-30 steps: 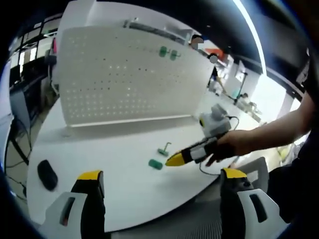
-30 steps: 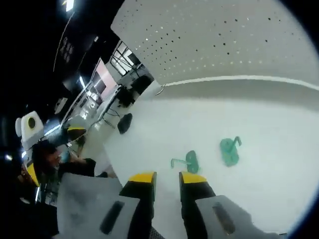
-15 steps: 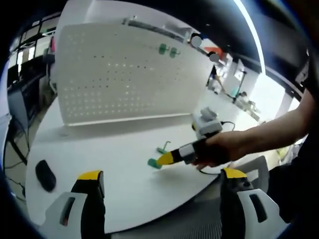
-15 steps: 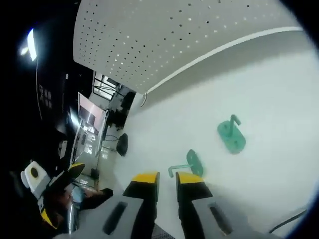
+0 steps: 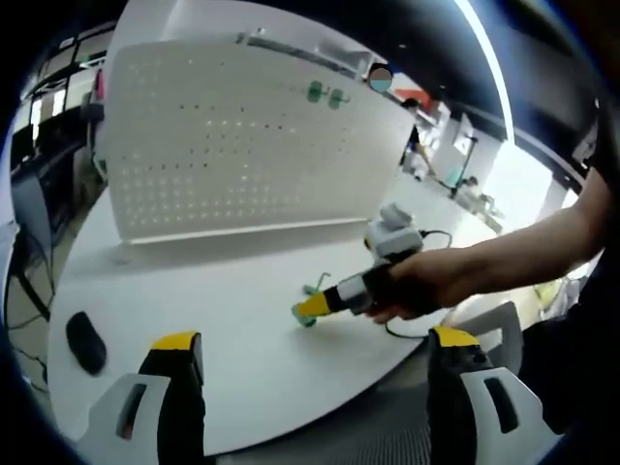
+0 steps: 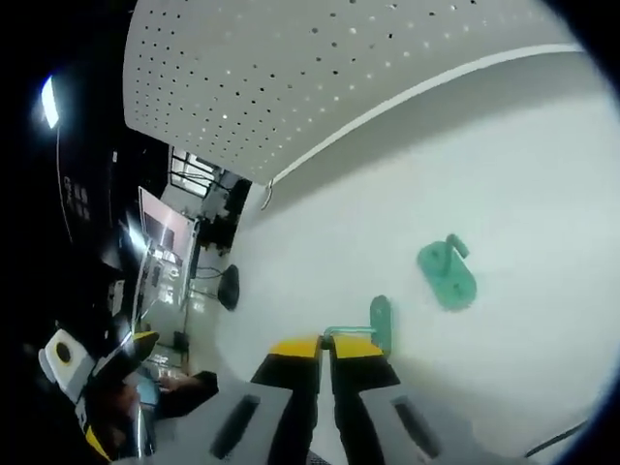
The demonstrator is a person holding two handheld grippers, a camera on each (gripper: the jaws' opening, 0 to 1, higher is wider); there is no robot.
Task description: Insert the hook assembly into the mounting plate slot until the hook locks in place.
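Right gripper view: the right gripper (image 6: 325,341) is nearly closed on the stem of the near green hook (image 6: 380,325) lying on the white table (image 6: 542,194). The left gripper (image 5: 315,339) is held wide open and empty. Lifting and insertion into the pegboard (image 6: 320,87) are judged undone; a second hook (image 6: 447,275) lies nearby.

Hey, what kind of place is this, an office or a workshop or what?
Probably an open-plan office or lab used as a test bench: a round white table carrying a white perforated pegboard panel, a black computer mouse, and desks with monitors in the background.
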